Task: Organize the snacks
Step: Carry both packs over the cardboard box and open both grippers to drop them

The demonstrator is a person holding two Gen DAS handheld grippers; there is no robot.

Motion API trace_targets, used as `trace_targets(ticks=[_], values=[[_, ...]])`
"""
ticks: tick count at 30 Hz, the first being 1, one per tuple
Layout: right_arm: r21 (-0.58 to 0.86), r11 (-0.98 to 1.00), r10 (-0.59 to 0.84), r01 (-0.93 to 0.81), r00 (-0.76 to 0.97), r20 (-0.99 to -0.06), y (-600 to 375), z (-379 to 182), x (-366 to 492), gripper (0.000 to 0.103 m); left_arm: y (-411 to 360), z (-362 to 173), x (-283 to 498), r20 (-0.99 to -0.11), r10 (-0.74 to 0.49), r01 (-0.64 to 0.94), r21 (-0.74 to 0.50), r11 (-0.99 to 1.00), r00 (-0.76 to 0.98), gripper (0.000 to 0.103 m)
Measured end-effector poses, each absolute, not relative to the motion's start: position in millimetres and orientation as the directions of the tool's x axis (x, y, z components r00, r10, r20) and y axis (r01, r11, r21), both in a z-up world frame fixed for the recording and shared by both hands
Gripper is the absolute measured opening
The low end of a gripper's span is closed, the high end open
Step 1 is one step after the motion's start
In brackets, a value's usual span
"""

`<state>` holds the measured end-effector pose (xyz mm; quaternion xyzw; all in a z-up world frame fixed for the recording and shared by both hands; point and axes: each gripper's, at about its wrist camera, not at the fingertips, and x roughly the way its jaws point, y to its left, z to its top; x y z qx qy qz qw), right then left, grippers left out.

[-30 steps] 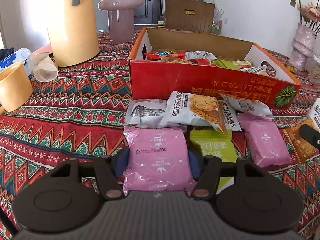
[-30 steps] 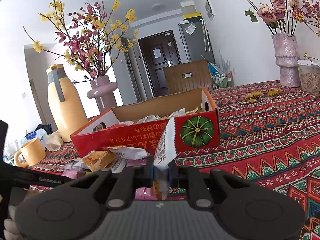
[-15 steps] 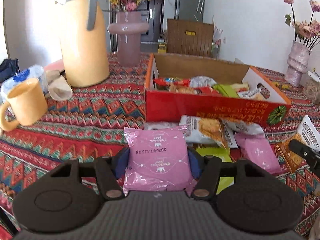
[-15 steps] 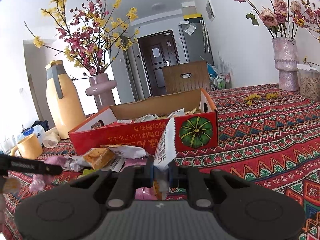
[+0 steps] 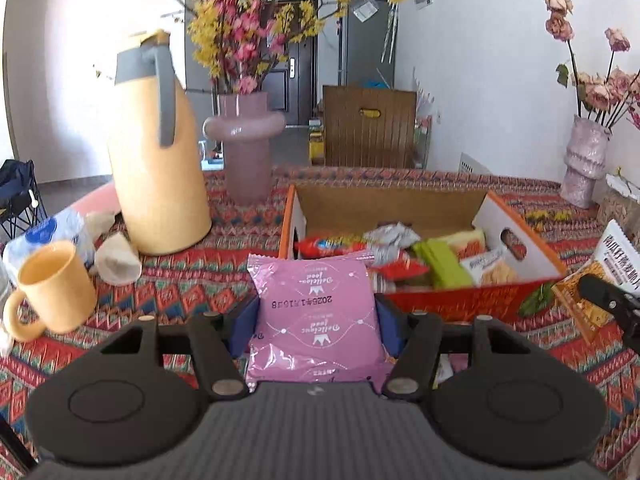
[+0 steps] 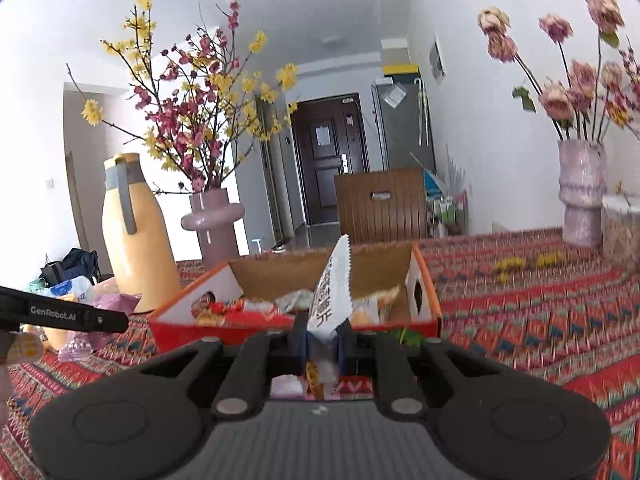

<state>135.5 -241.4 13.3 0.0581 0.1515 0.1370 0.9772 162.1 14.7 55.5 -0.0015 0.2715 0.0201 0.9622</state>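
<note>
My left gripper [image 5: 316, 324] is shut on a pink snack packet [image 5: 314, 312], held flat and lifted off the cloth in front of the red cardboard box [image 5: 452, 300]. The box is open at the top and holds several snack packets [image 5: 432, 264]. In the right wrist view my right gripper [image 6: 323, 340] is shut on a white and orange cracker packet [image 6: 332, 292], which stands on edge above the jaws, just short of the box [image 6: 280, 326]. That same packet [image 5: 600, 276] and the right gripper's finger [image 5: 604, 300] show at the right edge of the left wrist view.
A tall yellow jug [image 5: 156, 152], a pink vase with flowers [image 5: 246, 140] and a yellow mug [image 5: 56, 284] stand left of the box on the patterned tablecloth [image 5: 200, 272]. Another pink vase [image 6: 582, 196] stands at the far right. A wooden chair back [image 5: 368, 128] is behind the table.
Both grippers have risen with their packets. The pink packet has left the loose packets on the cloth, and the box's inside now shows over its front wall in both views.
</note>
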Motion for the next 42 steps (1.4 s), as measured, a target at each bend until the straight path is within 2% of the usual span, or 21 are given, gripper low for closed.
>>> trace_targets(ticks=[14,21,31,42], values=[[0.101,0.959,0.281,-0.263,0.916,-0.286,-217,36,209,0.013,2,79,228,-0.475,0.047,-0.060,-0.012,0.998,0.879,0.062],[0.115,0.965,0.261,-0.236,0.916,-0.304,-206,27,253,0.013,2,64,264,-0.480,0.040,-0.060,-0.026,0.998,0.876,0.062],[0.108,0.970,0.242,-0.218,0.910,-0.336,-207,0,273,0.013,2,23,284,-0.474,0.038,-0.055,-0.022,0.998,0.880,0.062],[0.063,0.979,0.203,-0.194,0.911,-0.359,-197,-12,279,0.013,8,22,280,-0.460,0.034,-0.054,-0.031,0.998,0.887,0.062]])
